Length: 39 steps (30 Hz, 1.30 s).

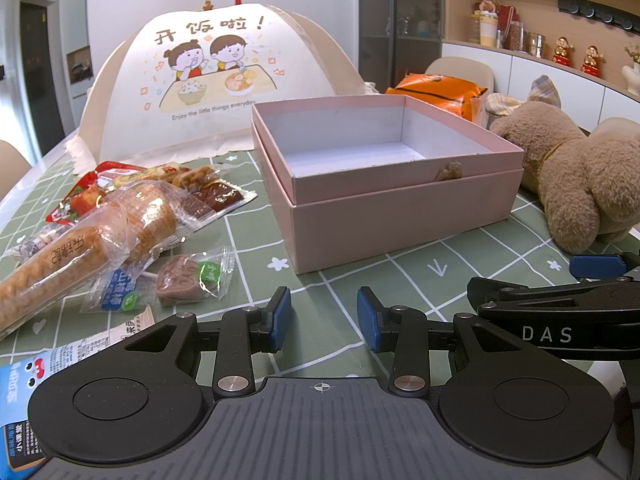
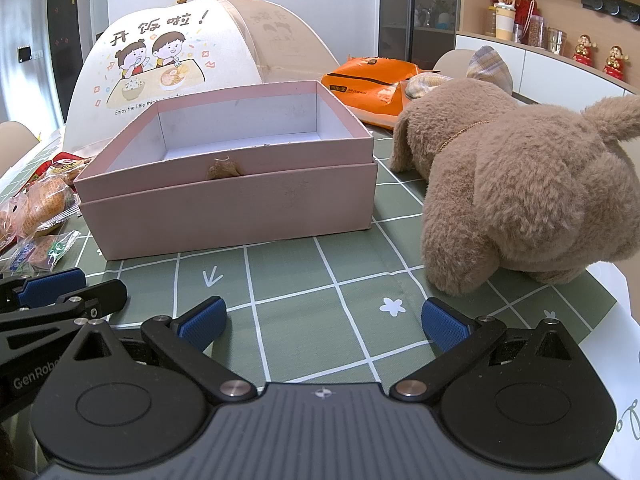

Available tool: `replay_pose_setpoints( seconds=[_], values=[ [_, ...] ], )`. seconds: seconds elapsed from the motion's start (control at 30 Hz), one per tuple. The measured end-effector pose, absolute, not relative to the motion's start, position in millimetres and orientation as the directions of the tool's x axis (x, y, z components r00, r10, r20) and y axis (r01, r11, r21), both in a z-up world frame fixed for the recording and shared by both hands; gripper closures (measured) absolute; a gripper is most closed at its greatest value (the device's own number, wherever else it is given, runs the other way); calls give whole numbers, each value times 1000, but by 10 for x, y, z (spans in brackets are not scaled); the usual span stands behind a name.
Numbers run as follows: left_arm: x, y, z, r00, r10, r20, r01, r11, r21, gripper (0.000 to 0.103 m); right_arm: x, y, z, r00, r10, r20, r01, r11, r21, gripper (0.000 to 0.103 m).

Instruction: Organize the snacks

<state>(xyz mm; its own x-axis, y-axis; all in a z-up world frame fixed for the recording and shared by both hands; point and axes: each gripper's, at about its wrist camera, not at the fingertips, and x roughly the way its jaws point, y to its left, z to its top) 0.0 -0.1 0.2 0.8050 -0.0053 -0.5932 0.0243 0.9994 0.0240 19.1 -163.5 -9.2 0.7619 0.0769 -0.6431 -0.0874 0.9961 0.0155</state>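
L tool (image 1: 324,318) empty | blue packet (image 1: 18,380) cut off | box (image 1: 396,204) floor part hidden

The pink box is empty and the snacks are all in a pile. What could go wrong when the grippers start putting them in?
1. The snacks overlap, so the left gripper might drag out two at once.
2. Their clear wrappers look slippery and could slide from the pads.
3. The plush toy lies close beside the pink box; the right gripper might bump it.
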Motion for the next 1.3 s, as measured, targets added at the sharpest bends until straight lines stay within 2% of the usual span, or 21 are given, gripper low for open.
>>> replay_pose_setpoints(
  seconds=[0.33, 0.5, 0.57, 0.67, 0.77, 0.93, 1.03, 1.1, 1.2, 1.3],
  values=[
    [-14, -10, 16, 806, 4, -592, 24, 999, 39, 60, 184, -1634, -94, 762, 77, -643, -87, 996, 15, 0],
    [-83, 51, 61, 796, -36, -604, 42, 999, -5, 61, 166, -1628, -93, 755, 86, -651, -100, 995, 15, 0],
    [-182, 207, 181, 811, -52, -583, 55, 998, -13, 61, 186, -1631, -52, 711, 115, -694, -147, 989, 14, 0],
    [-370, 596, 438, 844, 0, -536, 5, 1000, 9, 61, 167, -1655, 2, 657, 124, -743, -170, 985, 15, 0],
    [-485, 1089, 604, 822, 31, -568, -52, 998, -21, 61, 131, -1659, 49, 621, 134, -772, -192, 981, 15, 0],
    [-541, 1902, 497, 688, 24, -725, -248, 947, -203, 64, 92, -1564, 85, 577, 163, -800, -257, 966, 11, 0],
    [-714, 2005, 481, 654, 2, -756, -287, 926, -246, 64, 49, -1294, 174, 527, 213, -823, -375, 927, -1, 6],
    [-881, 1908, 564, 650, -4, -760, -288, 924, -251, 64, 4, -1064, 315, 539, 269, -798, -465, 885, -15, 6],
    [-1049, 1757, 604, 628, -135, -767, -255, 895, -367, 64, -35, -684, 598, 566, 380, -731, -590, 807, -38, 6],
    [-1110, 1677, 496, 586, -297, -754, -229, 832, -506, 64, 122, -217, 866, 522, 500, -691, -712, 702, -29, 6]
  ],
)
